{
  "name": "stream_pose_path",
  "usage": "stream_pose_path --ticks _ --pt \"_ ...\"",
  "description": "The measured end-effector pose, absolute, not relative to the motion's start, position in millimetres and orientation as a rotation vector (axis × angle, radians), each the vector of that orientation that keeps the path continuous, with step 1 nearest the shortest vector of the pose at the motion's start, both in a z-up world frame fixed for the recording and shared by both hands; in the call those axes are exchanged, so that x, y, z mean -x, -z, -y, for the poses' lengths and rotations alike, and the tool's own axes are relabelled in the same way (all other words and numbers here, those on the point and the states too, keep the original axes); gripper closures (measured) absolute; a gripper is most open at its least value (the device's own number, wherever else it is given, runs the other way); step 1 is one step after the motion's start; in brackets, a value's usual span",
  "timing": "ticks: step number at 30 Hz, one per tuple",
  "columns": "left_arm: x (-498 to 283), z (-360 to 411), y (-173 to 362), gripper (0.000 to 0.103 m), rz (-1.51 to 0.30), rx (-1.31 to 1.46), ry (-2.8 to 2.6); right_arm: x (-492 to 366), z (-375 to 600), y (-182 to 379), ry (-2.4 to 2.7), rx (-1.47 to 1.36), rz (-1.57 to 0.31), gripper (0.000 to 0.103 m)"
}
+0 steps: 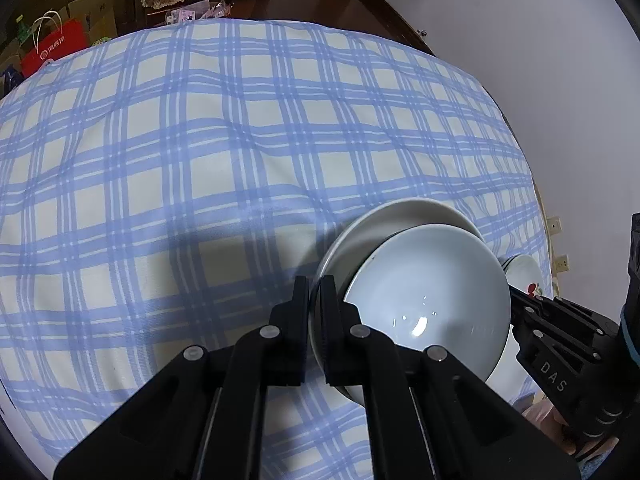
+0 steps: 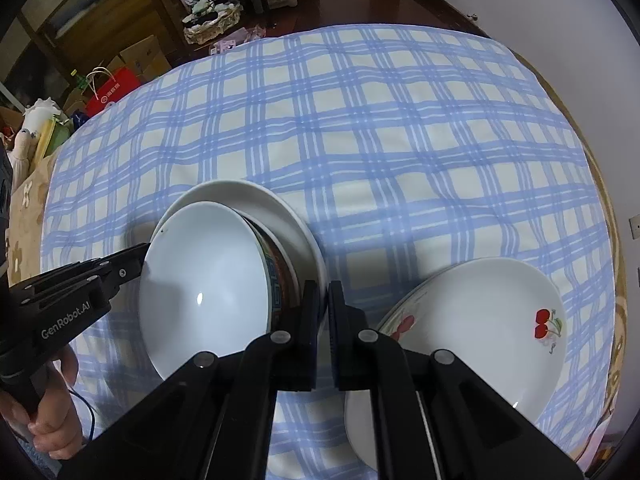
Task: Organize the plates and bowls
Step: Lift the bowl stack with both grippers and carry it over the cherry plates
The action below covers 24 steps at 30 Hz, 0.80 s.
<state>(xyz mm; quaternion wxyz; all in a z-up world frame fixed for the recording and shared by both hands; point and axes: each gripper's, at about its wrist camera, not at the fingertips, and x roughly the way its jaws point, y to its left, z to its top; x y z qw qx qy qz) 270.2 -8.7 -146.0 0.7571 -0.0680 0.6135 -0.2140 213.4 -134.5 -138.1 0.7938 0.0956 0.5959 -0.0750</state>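
Bowl (image 2: 204, 292), white inside and patterned outside, sitting tilted on white plate (image 2: 264, 200), seemingly stacked there so as to travel as one load; whether lifted clear of the cloth, cannot tell; left gripper (image 1: 315, 292) pinched almost fully closed on what looks like plate's left rim, only a sliver between jaws; right gripper (image 2: 323, 296) likewise nearly closed on plate's opposite rim; two-sided hold probably chosen to steady the load and stop bowl sliding; just right of plate, stack of cherry-printed plates (image 2: 480, 320), apart from it, likely kept as a separate pile; beneath plate, blue checked tablecloth (image 2: 400, 140); well beyond plate, dark wooden table edge (image 2: 360, 4).
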Motion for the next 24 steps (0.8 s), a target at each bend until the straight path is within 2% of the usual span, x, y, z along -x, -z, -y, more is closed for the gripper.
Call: stream_pose_path --ticks 4,24 --pt "-268.9 9.5 143.9 0.099 -1.325 0.138 0.473 -216.1 141.3 142.5 0.176 -0.277 -1.297 0.095" --pt "-264.7 9.1 143.1 0.099 -1.293 0.149 0.444 -207.6 135.4 141.2 0.203 -0.242 -1.246 0.095"
